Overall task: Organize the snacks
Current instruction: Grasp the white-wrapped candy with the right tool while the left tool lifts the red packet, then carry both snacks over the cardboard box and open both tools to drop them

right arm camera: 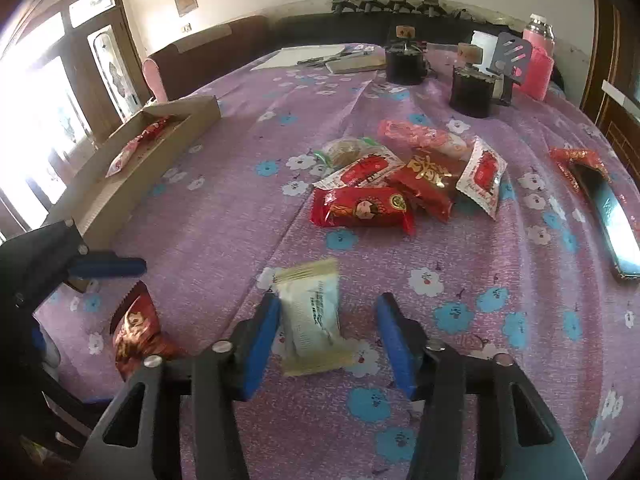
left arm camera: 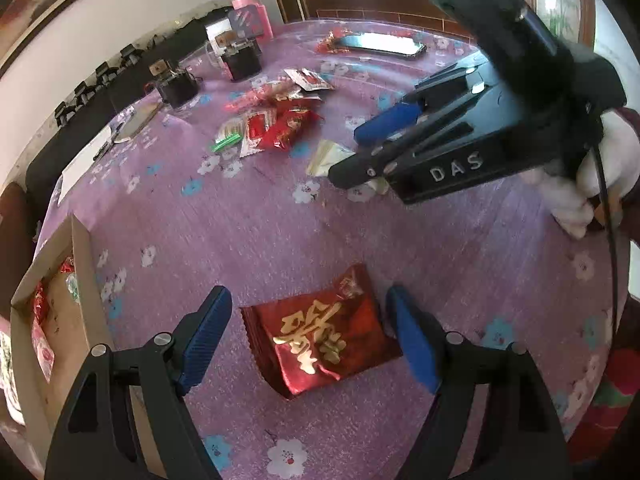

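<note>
Left tongs (left arm camera: 308, 336) are standing wide open around a red gold-lettered snack packet (left arm camera: 320, 340) lying on the worktop (left arm camera: 240, 220), pads clear. Right tongs (right arm camera: 326, 340) are straddling a white wafer packet (right arm camera: 312, 316), partly open, one pad touching it.

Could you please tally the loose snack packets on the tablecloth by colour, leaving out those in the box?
Red packets: 4
White-and-red sachets: 2
Cream packet: 1
Pink packet: 1
Clear packet with green edge: 1
Total: 9
</note>
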